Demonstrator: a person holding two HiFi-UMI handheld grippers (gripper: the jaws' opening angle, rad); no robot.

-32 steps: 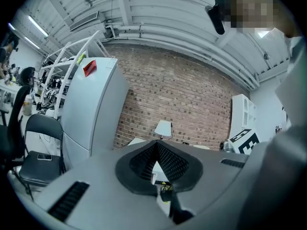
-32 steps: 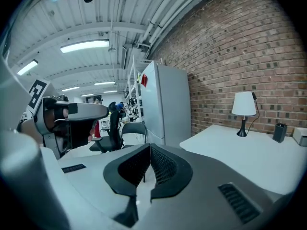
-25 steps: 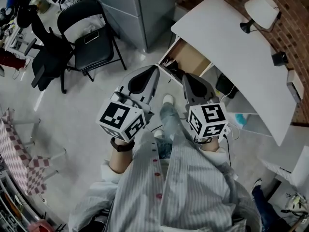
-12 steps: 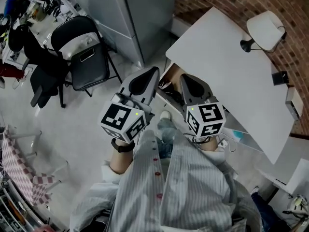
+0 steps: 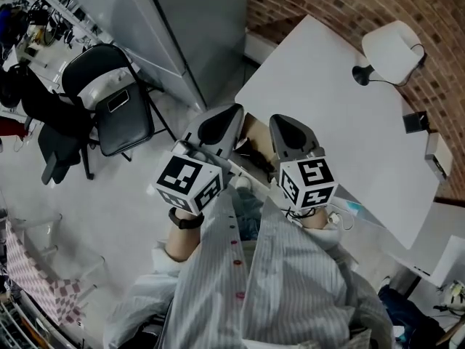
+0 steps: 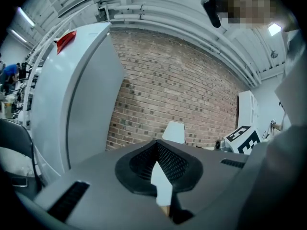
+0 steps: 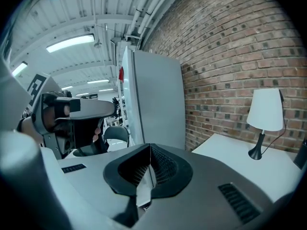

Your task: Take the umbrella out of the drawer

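- A person in a striped shirt (image 5: pixel 290 282) stands at the near edge of a white desk (image 5: pixel 341 122), seen from above.
- The left hand-held gripper (image 5: pixel 234 110) is held out level, just off the desk's near-left corner. Its jaws are pressed together with nothing between them, as its own view shows (image 6: pixel 156 145).
- The right hand-held gripper (image 5: pixel 276 120) sits beside it, over the desk's near edge and tipped slightly downward. Its jaws also meet at the tips and hold nothing (image 7: pixel 150 147).
- An open drawer (image 5: pixel 256 129) juts from under the desk's near edge. It shows in the gap between the two grippers, below both of them.
- Dark contents lie in the drawer, mostly hidden by the grippers. The umbrella cannot be picked out among them, and neither gripper touches anything in the drawer.
- A white-shaded table lamp (image 5: pixel 392 49) stands at the desk's far side, against a brick wall (image 5: pixel 349 2).
- To the desk's left stands a tall grey cabinet (image 5: pixel 189 27), with a black folding chair (image 5: pixel 120 111) farther left.
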